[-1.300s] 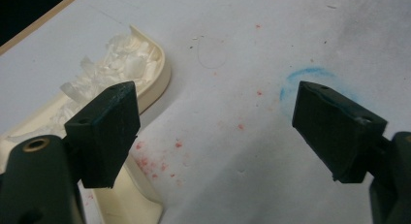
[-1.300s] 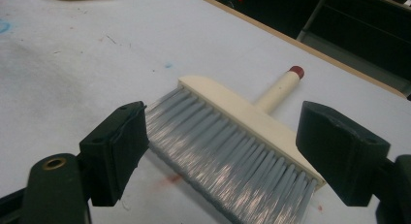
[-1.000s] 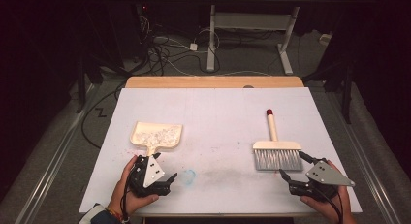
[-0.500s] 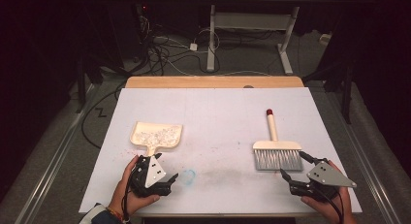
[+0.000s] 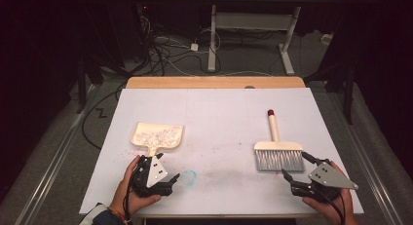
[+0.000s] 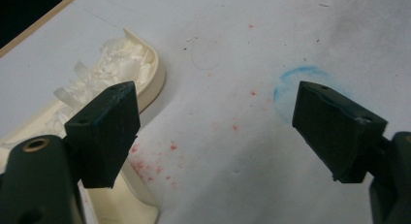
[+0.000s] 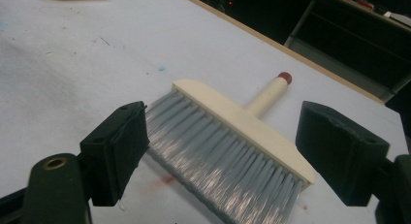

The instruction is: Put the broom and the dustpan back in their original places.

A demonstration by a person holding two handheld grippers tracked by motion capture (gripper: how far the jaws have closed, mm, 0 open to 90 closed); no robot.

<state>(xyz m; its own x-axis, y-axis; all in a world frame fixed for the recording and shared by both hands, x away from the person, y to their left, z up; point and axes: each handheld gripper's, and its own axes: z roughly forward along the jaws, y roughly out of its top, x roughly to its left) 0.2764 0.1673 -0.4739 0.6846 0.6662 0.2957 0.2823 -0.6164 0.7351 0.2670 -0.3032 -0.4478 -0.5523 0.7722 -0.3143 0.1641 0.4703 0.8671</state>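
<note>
A cream dustpan holding white scraps lies at the table's left, its handle toward the near edge; in the left gripper view the dustpan sits beside the left jaw. My left gripper is just below it, open and empty. A cream hand brush with grey bristles and a red-tipped handle lies at the right. My right gripper is open just below the bristles, which lie between and beyond its jaws in the right gripper view.
White paper covers the table, with a wooden edge at the far side. A faint blue ring and red specks mark the paper near the left gripper. Cables and desk legs stand on the floor beyond.
The left gripper has turned slightly beside the dustpan handle. The right gripper, brush and dustpan have stayed in place.
</note>
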